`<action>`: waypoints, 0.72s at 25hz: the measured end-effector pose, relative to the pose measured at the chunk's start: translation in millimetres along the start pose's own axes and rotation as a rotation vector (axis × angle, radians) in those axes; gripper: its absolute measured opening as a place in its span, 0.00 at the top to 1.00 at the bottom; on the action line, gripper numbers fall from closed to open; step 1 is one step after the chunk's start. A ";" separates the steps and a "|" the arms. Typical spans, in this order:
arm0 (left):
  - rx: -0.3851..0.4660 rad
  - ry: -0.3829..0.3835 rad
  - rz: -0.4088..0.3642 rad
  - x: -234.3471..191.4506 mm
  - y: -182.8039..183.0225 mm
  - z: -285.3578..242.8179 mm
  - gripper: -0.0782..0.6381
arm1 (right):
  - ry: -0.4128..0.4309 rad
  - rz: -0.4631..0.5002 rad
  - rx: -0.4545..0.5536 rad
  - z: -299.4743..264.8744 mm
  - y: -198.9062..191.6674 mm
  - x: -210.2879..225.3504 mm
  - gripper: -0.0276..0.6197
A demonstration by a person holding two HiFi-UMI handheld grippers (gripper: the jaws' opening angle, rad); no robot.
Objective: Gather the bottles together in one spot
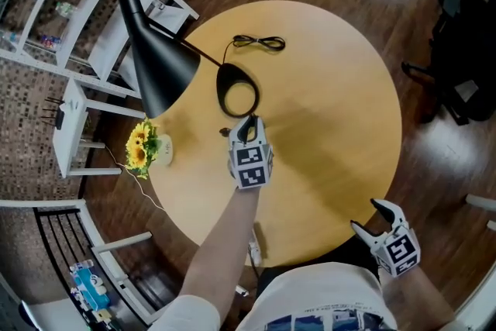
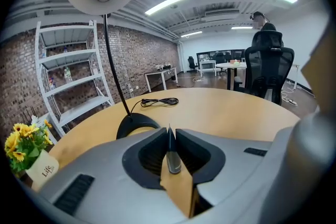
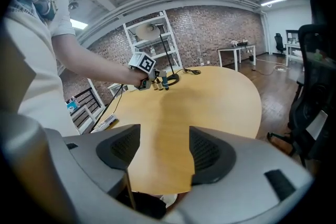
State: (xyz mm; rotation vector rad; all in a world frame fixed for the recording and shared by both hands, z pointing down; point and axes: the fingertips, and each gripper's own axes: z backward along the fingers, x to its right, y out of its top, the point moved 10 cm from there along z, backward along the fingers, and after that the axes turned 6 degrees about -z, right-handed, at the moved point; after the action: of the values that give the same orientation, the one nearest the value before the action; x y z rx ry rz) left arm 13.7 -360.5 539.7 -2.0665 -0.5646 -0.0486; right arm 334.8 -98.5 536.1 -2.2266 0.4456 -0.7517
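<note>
The left tool point(image 1: 249, 122) reaches over the round wooden worktop point(image 1: 325, 112). Its jaws are pressed narrow on a slim dark-grey bottle point(image 2: 172, 157), which stands out between the pads in the left gripper view. In the right gripper view that same bottle point(image 3: 165, 81) shows at the very tip of the left tool. Whether its foot touches the worktop cannot be told.

Two small brownish bottles point(image 3: 156, 84) stand upright on the worktop just beside the left tool, on its left flank. In the head view they point(image 1: 224, 132) are only a small dark speck.

Directly ahead of the left tool's tips lies the black ring-shaped lamp base point(image 1: 236, 93). The lamp's black shade point(image 1: 159, 66) hangs off to the tool's left. Farther ahead of the tips a coiled black cable point(image 1: 260, 43) lies on the wood. Well to the left of the tool, at the worktop's edge, stands a small pot of yellow flowers point(image 1: 141, 147).

The right tool point(image 1: 366, 215) hovers at the near rim of the worktop, well apart from the left tool. Its jaws stand wide, with only bare wood showing between them. All three bottles lie far ahead of it and to its left.
</note>
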 end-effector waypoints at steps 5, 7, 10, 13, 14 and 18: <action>0.012 0.013 0.000 -3.2 -3.7 -1.7 0.82 | 0.003 -0.027 -0.031 -1.4 -1.3 -1.6 0.47; 0.010 0.007 0.004 -3.5 -4.5 -1.0 0.82 | 0.009 -0.018 -0.040 -3.0 -2.6 -2.5 0.47; 0.014 -0.007 0.009 -5.3 -5.6 3.6 0.69 | 0.013 -0.011 -0.033 -7.2 -1.4 -5.8 0.47; 0.031 -0.016 -0.009 -7.2 -4.8 13.1 0.68 | 0.013 0.013 -0.017 -12.1 -2.4 -8.6 0.47; 0.042 -0.018 -0.013 -8.1 -3.4 18.2 0.68 | 0.015 0.016 -0.015 -13.3 -1.6 -10.9 0.47; 0.113 -0.012 0.022 -13.2 10.0 56.8 0.66 | 0.028 0.045 -0.005 -16.5 -0.8 -20.6 0.47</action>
State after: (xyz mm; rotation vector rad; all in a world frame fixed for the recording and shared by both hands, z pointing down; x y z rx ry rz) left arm -4.6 -323.2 497.6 -1.9637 -0.5398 0.0089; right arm 308.6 -96.1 538.1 -2.2061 0.5100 -0.7597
